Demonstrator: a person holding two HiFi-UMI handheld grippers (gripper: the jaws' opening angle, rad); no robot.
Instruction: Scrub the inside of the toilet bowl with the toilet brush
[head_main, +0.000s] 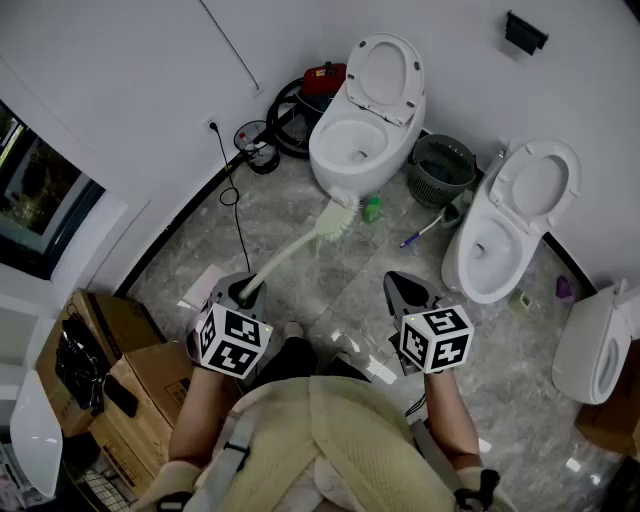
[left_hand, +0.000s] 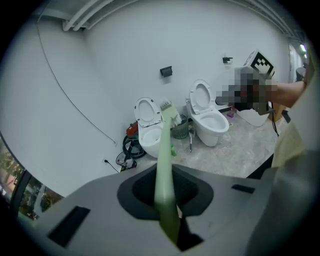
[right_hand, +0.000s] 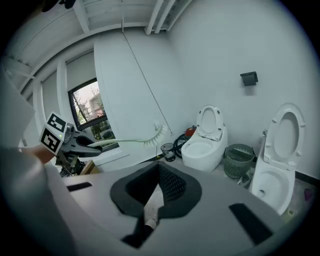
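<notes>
A pale green toilet brush (head_main: 300, 248) is clamped by its handle in my left gripper (head_main: 248, 292), which is shut on it. Its white bristle head (head_main: 337, 219) hangs above the floor just in front of the left white toilet (head_main: 357, 140), whose lid is up. In the left gripper view the handle (left_hand: 164, 165) runs out between the jaws of the left gripper (left_hand: 162, 170) to the bristles (left_hand: 166, 106), short of that toilet (left_hand: 147, 131). My right gripper (head_main: 398, 282) (right_hand: 159, 172) is shut and holds nothing. From it I see the brush (right_hand: 152, 136) off to the left of the toilet (right_hand: 204, 146).
A second open toilet (head_main: 505, 225) stands right, a third fixture (head_main: 598, 342) at the far right. A green waste basket (head_main: 441, 168) sits between the toilets. A red machine with hoses (head_main: 305, 100), a green bottle (head_main: 372, 208), a floor cable (head_main: 232, 190) and cardboard boxes (head_main: 105, 350) lie around.
</notes>
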